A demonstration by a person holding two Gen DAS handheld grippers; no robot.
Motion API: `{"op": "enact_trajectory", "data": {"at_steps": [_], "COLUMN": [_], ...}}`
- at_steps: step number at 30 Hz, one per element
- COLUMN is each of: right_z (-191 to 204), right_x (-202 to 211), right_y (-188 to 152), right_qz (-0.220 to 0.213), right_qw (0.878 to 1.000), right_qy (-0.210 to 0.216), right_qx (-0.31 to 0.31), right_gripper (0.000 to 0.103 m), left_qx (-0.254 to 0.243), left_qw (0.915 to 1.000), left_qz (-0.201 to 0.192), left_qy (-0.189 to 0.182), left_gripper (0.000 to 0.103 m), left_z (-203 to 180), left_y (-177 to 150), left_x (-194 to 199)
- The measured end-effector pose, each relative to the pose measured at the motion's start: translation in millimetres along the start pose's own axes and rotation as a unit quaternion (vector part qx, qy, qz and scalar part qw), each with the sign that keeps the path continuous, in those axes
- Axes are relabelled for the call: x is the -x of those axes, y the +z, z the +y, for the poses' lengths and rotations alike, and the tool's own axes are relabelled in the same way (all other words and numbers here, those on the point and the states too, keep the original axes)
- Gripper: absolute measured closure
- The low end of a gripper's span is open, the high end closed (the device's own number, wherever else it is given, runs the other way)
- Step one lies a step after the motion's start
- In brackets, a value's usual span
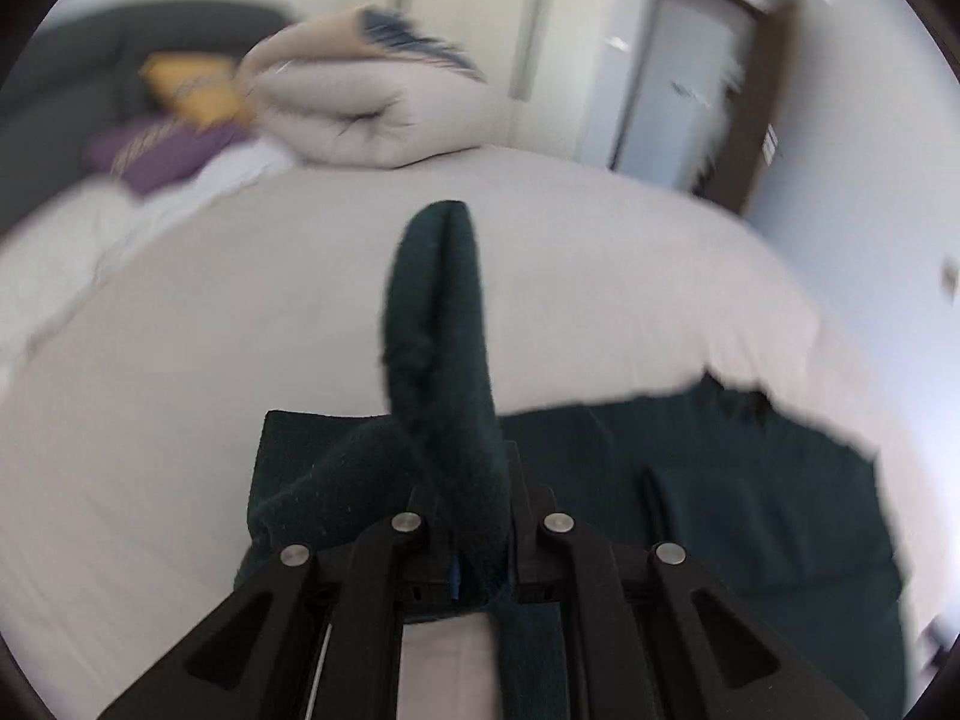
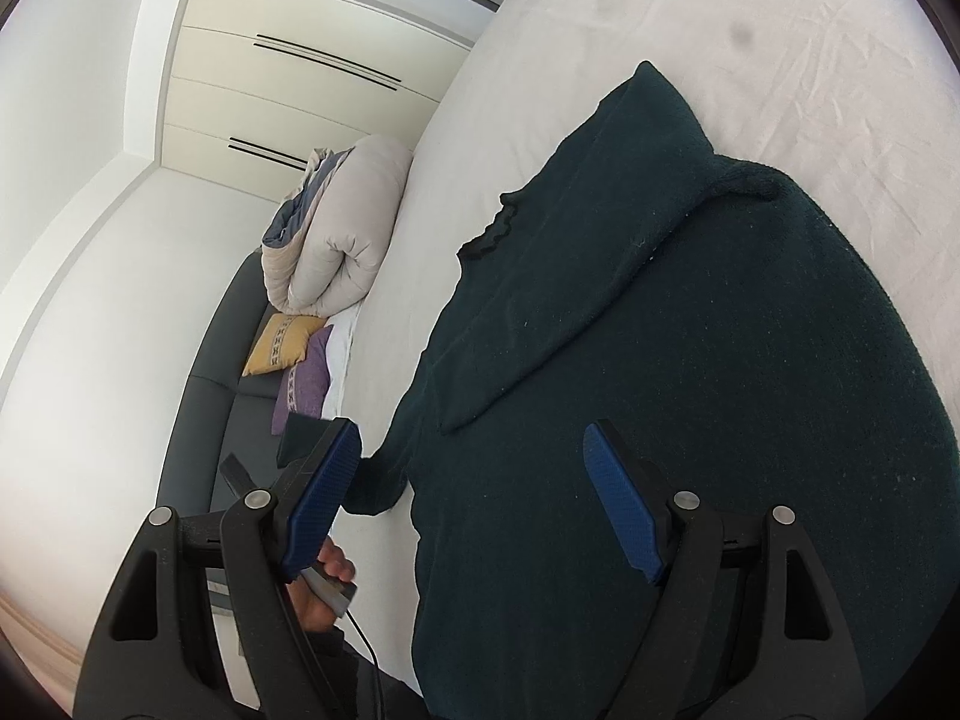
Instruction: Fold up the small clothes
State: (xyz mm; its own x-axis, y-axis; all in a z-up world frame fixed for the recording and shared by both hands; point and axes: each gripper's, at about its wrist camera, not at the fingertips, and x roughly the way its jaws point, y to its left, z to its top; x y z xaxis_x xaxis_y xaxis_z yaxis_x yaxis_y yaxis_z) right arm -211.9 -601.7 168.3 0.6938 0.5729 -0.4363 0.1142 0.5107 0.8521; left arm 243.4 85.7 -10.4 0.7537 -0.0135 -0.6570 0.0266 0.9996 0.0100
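Dark green sweater (image 2: 690, 390) lay on bed (image 2: 600, 30), frame centre. Left tongs (image 1: 462, 540) clenched a sleeve fold; right tongs (image 2: 474, 504) released above it. Carry sleeve across flat, keep it taut.

Dark green garment (image 2: 690, 360) is laid on white bed sheet (image 2: 750, 30). Blue textured pads (image 2: 621, 510) are fitted on black right gripper (image 2: 474, 498). Far left: beige duvet (image 2: 336, 228) with grey-blue lining, yellow cushion (image 2: 282, 345) and purple cushion (image 2: 306, 378), both band-patterned, on dark grey headboard (image 2: 204, 402)
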Motion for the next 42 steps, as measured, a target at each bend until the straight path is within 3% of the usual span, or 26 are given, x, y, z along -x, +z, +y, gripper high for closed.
{"op": "enact_trajectory", "data": {"at_steps": [2,6,8,13,19,23,24,25,26,28,29,31,33,35,39,42], "right_z": [-0.8,6.9,13.3,26.4,48.0,53.5,52.8,50.9,48.6,48.4,50.9,57.9,64.7,73.2,83.0,78.3], "right_x": [-7.4,-34.6,-55.1,-129.0,-231.4,-281.1,-291.5,-300.0,-307.1,-317.4,-319.7,-316.6,-308.6,-295.2,-273.1,-264.1], "right_y": [5.8,15.5,19.4,21.7,7.6,3.0,3.4,2.9,2.2,2.2,1.1,1.7,11.4,29.1,72.2,98.9], "right_qz": [0.002,0.035,0.059,0.130,0.231,0.260,0.263,0.267,0.272,0.276,0.274,0.264,0.246,0.226,0.184,0.161], "right_qw": [1.000,0.999,0.997,0.991,0.973,0.965,0.964,0.963,0.961,0.960,0.961,0.964,0.968,0.970,0.970,0.966], "right_qy": [-0.009,-0.023,-0.028,-0.001,0.014,0.012,0.009,0.004,-0.003,-0.013,-0.020,-0.031,-0.040,-0.052,-0.107,-0.147], "right_qx": [0.001,0.021,0.036,0.024,-0.007,-0.034,-0.040,-0.044,-0.047,-0.039,-0.023,0.009,0.039,0.068,0.120,0.140], "right_gripper": [0.027,0.027,0.027,0.027,0.040,0.042,0.046,0.056,0.074,0.086,0.092,0.095,0.096,0.096,0.096,0.096], "left_qx": [-0.105,-0.157,-0.155,-0.119,-0.108,-0.082,-0.074,-0.068,-0.061,-0.051,-0.046,-0.032,-0.014,-0.007,-0.017,-0.001], "left_qw": [0.9941,0.9854,0.9860,0.9919,0.9940,0.9966,0.9971,0.9976,0.9980,0.9985,0.9987,0.9990,0.9985,0.9968,0.9947,0.9954], "left_qz": [0.014,0.053,0.048,0.042,0.011,-0.008,-0.010,-0.010,-0.009,-0.009,-0.010,-0.017,-0.033,-0.055,-0.066,-0.044], "left_qy": [0.024,0.037,0.040,0.005,0.005,-0.006,-0.009,-0.011,-0.013,-0.017,-0.020,-0.027,-0.042,-0.058,-0.076,-0.085], "left_gripper": [0.093,0.093,0.093,0.089,0.088,0.088,0.088,0.088,0.088,0.082,0.074,0.058,0.034,0.025,0.023,0.023], "left_z": [-63.9,-101.0,-97.8,-84.3,-82.3,-69.9,-66.8,-64.5,-61.6,-57.7,-55.5,-50.2,-45.1,-44.6,-50.8,-47.5], "left_y": [-26.9,-73.8,-78.4,-83.1,-84.7,-83.4,-83.0,-82.0,-81.3,-79.7,-79.0,-77.2,-77.4,-81.4,-97.6,-107.0], "left_x": [-15.1,-43.9,-42.2,-32.0,-23.1,-17.1,-16.4,-16.4,-16.7,-16.6,-16.0,-10.3,3.0,19.7,40.9,37.5]}}
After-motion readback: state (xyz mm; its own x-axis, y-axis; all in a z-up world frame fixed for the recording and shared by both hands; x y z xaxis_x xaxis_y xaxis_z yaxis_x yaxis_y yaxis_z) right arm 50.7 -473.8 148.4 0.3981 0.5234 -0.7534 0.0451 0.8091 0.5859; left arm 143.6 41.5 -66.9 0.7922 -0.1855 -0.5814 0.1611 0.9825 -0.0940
